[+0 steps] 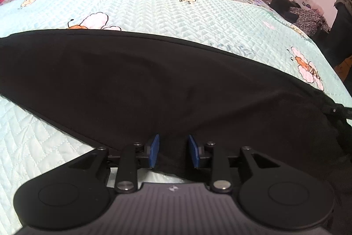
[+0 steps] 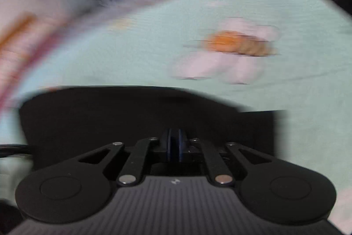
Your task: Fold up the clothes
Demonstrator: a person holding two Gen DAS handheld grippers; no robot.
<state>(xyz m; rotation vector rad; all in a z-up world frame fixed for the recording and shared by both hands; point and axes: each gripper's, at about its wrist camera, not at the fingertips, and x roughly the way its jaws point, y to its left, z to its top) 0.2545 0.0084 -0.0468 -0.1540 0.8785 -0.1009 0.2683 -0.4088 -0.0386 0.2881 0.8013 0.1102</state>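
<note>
Bed: quilted mint bedspread (image 1: pixel 154 10) with bee prints, drawers beyond my left jaws.
Left view: my left gripper (image 1: pixel 173 151) stands spread, blue pads either side of the near hem of the black garment (image 1: pixel 143 80), which lies ahead across the quilt.
Right view: blurred with motion; my right gripper (image 2: pixel 175 148) is pressed together, seemingly pinching black cloth just ahead.
Step, as I judge: carrying an edge over into a fold.
Next: left jaws must close on the hem; both edges must travel evenly.
</note>
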